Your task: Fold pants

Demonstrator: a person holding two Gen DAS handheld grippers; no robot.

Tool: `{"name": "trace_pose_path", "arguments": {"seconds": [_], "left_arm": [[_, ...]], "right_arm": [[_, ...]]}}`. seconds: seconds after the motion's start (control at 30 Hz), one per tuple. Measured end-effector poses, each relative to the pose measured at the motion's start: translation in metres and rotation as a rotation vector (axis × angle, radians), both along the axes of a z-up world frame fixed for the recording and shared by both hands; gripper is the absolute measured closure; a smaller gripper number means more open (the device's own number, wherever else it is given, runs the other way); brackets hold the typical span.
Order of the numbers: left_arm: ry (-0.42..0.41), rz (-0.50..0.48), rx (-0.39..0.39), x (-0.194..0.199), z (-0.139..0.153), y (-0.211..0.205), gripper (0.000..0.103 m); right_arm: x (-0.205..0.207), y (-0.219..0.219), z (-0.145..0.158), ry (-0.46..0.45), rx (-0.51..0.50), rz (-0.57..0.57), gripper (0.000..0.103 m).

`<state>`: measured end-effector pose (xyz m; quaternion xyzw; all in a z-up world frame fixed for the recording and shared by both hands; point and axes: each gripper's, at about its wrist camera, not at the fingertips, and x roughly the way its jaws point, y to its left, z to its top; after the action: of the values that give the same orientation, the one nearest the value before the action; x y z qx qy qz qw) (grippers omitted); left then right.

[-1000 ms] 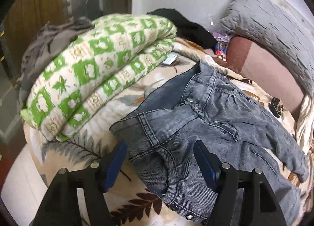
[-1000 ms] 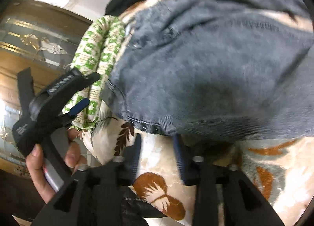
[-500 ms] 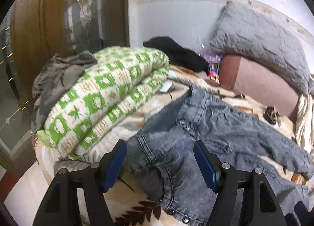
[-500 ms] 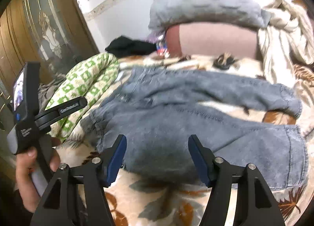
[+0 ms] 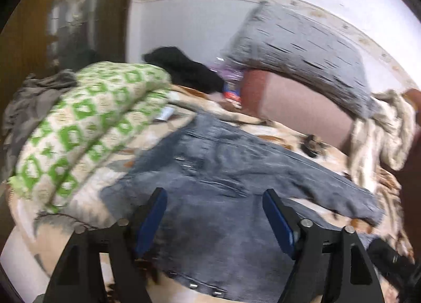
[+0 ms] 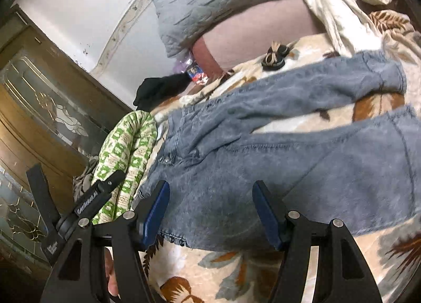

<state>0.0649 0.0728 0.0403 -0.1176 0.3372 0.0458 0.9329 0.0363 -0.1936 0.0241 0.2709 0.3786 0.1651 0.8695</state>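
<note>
Both claws stand wide open, nothing between the pads. Left gripper [image 5: 214,217] at the lower middle of its view, over the waist end of the jeans [image 5: 223,187]; whether its pads touch the cloth cannot be told, the frame being blurred. Right gripper [image 6: 210,209] likewise gaping at the lower middle of the right view, above the waistband of the jeans [image 6: 276,161], holding nothing.

Jeans lie spread flat on the leaf-print blanket [image 6: 236,271], waist toward the lower left, the two legs parted and running toward the right edge.

Left gripper's handle shows at lower left of the right view, held in a hand [image 6: 111,276]; white lettering on it, too small to read.

Around: folded green-and-white quilt [image 5: 86,124] at left, just beside the waist. Grey cloth [image 5: 29,100] heaped behind the quilt. Black garment [image 5: 184,69] at upper middle. Grey pillow [image 5: 297,55] atop a pink cushion [image 5: 297,108] at upper right. Small black-and-tan item [image 6: 275,57] on the blanket near the cushion. Wooden door with patterned glass [image 6: 39,124] at left.
</note>
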Motion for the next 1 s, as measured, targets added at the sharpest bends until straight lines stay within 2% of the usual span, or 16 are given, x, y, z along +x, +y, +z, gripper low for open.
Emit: {"name": "trace_pose_path", "arguments": {"seconds": [0.17,0.27,0.3,0.37,0.43,0.53,0.63,0.73,0.9,1.0], "left_arm": [[0.026,-0.093,-0.044,0.019,0.014,-0.025,0.024],[0.020,-0.105,-0.069,0.037,0.037,-0.037,0.024],[0.020,-0.129,-0.081,0.046,0.047,-0.042,0.024],[0.021,-0.154,-0.068,0.064,0.056,-0.050,0.023],[0.032,-0.176,-0.045,0.083,0.061,-0.061,0.021],[0.056,-0.199,-0.058,0.103,0.052,-0.073,0.021],[0.082,-0.231,-0.078,0.116,0.024,-0.086,0.021],[0.173,-0.229,-0.089,0.120,-0.012,-0.091,0.021],[0.261,-0.248,-0.090,0.131,-0.038,-0.092,0.021],[0.270,-0.234,-0.088,0.133,-0.042,-0.090,0.021]], "right_arm": [[0.001,-0.024,0.038,-0.090,-0.051,-0.045,0.036],[0.018,-0.045,0.068,-0.128,-0.103,-0.036,0.026],[0.028,-0.057,0.080,-0.143,-0.127,-0.032,0.020],[0.044,-0.074,0.089,-0.143,-0.161,-0.037,0.018],[0.069,-0.101,0.090,-0.103,-0.182,-0.056,0.018],[0.107,-0.141,0.072,-0.004,-0.200,-0.107,0.018],[0.144,-0.191,0.032,0.123,-0.225,-0.207,0.018],[0.167,-0.229,-0.008,0.212,-0.213,-0.255,0.018],[0.210,-0.276,-0.051,0.280,-0.251,-0.284,0.018],[0.233,-0.294,-0.078,0.317,-0.203,-0.258,0.020]]}}
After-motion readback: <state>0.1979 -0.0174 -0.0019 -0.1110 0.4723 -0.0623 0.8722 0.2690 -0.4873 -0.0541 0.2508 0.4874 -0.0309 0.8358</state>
